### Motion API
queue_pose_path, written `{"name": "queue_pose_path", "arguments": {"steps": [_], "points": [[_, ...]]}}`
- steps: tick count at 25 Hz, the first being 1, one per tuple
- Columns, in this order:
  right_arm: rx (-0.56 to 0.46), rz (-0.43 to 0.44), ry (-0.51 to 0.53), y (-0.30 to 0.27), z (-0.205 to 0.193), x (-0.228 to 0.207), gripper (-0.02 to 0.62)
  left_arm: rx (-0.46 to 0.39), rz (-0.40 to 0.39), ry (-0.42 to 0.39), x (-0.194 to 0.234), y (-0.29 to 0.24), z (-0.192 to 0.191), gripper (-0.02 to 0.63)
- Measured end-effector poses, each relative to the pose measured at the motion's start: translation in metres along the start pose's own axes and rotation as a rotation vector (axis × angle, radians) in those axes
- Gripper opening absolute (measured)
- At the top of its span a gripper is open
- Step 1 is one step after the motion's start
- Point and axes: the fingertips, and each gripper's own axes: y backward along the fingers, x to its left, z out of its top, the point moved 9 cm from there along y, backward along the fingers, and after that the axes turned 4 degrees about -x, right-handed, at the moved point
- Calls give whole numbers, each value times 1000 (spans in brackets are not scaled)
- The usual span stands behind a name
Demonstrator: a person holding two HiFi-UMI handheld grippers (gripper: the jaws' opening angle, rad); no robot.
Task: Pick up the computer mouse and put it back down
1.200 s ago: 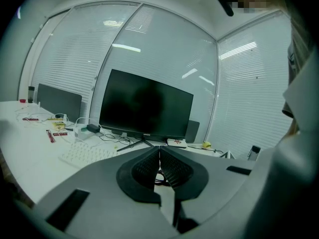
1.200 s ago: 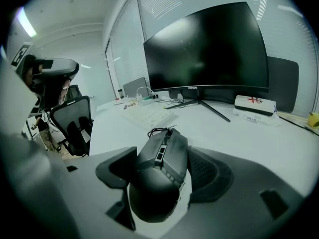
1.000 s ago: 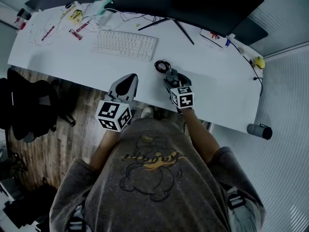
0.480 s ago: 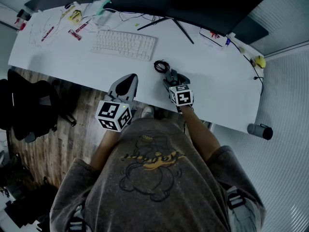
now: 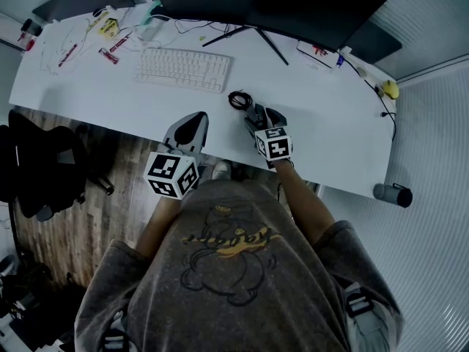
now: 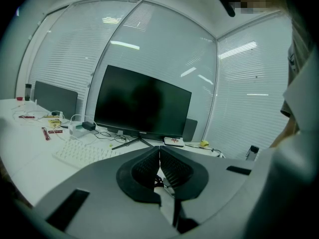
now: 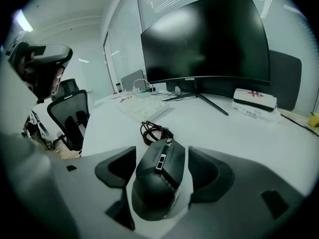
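Right tool had its jaws spread wide astride the computer mouse, which lay flat on the counter with both pads clear of its flanks. Left tool, at its 9 o'clock, had its jaws together on nothing. We read this as pre-grasp: the next move needs a square squeeze, then a lift.

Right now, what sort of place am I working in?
Most likely an office workstation: a long white desk carries a wide black curved monitor and a white keyboard, and a black mesh office chair stands at its edge.
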Motion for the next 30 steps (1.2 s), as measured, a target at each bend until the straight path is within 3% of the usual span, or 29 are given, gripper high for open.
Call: {"name": "queue_pose_path", "arguments": {"steps": [17, 24, 30], "points": [[-348, -1, -70, 99, 73, -3, 325, 3, -110, -4, -16, -26, 0, 18], [-451, -69, -67, 161, 75, -3, 288, 4, -155, -10, -24, -34, 2, 18], [-470, -116, -104, 196, 60, -4, 226, 1, -181, -25, -30, -40, 4, 18]]}}
